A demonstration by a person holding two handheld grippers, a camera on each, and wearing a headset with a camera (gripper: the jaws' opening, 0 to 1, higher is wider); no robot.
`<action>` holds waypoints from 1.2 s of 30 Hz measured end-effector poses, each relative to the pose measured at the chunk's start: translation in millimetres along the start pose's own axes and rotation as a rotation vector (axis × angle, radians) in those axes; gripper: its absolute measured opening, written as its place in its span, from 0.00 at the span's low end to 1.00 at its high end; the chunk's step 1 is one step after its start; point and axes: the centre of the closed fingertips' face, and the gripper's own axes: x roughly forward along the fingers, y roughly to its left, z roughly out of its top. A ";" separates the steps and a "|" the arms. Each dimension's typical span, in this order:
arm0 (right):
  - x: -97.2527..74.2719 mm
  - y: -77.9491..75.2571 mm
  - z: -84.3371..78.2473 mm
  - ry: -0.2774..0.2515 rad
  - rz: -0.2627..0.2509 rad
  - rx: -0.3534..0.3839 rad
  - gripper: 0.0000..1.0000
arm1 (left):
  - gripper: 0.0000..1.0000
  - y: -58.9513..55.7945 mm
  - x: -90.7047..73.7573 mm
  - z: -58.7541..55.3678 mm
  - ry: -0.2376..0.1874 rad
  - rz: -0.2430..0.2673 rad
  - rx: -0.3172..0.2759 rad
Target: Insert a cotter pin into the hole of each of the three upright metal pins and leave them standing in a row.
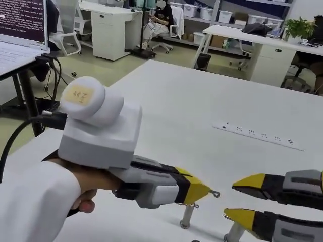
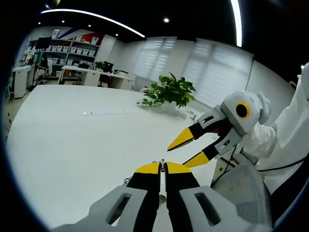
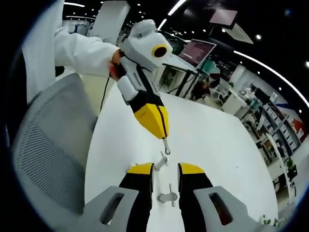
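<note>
Left fingers [image 1: 194, 188] clamp cotter pin [image 1: 215, 192], right fingers [image 1: 250, 182] apart

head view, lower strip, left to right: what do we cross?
sleeve → hand → left gripper → cotter pin → right gripper

Bright, even ceiling-strip light (fisheye edges bend), soft shadows.
</note>
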 end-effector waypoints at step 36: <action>0.6 24.1 16.4 -0.060 0.300 0.140 0.11 | 0.00 -42.6 -0.8 -0.2 -0.049 -0.193 0.454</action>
